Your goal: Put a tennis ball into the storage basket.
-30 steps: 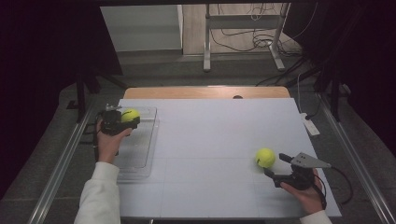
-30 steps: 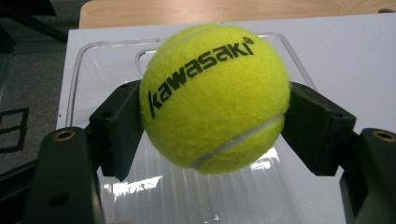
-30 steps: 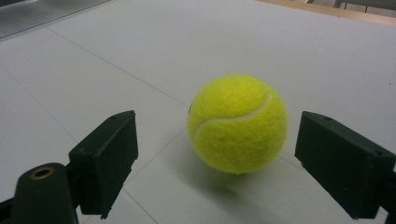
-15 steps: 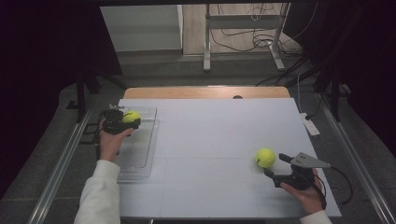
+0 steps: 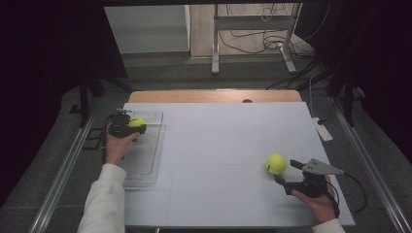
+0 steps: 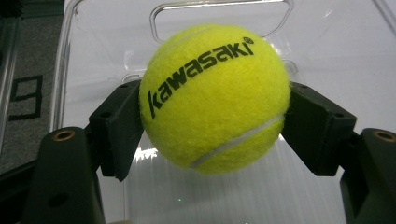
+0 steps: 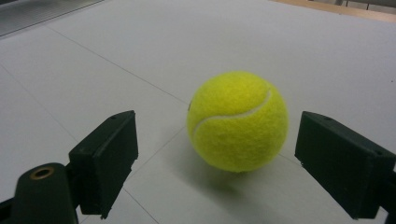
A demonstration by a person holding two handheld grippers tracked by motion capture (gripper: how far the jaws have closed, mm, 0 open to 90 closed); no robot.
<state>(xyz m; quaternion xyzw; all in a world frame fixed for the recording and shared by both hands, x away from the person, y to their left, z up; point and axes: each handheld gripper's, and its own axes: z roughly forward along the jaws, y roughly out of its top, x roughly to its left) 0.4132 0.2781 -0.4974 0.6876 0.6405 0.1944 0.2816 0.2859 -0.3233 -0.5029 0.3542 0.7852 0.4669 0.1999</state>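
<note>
We see the white bench [image 5: 218, 145] evenly lit from above, while the room around it falls into near black. In the left gripper view, glare streaks the clear tray [image 6: 327, 56], and the near fingers [image 6: 116, 130] look soft. In the right gripper view, a faint shadow lies under the ball [image 7: 237, 120], and the far bench blurs.

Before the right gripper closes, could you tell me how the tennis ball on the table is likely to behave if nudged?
The tennis ball is round and rests free on the flat table, so it would probably roll. Its felt should grip well between the right gripper pads.
</note>
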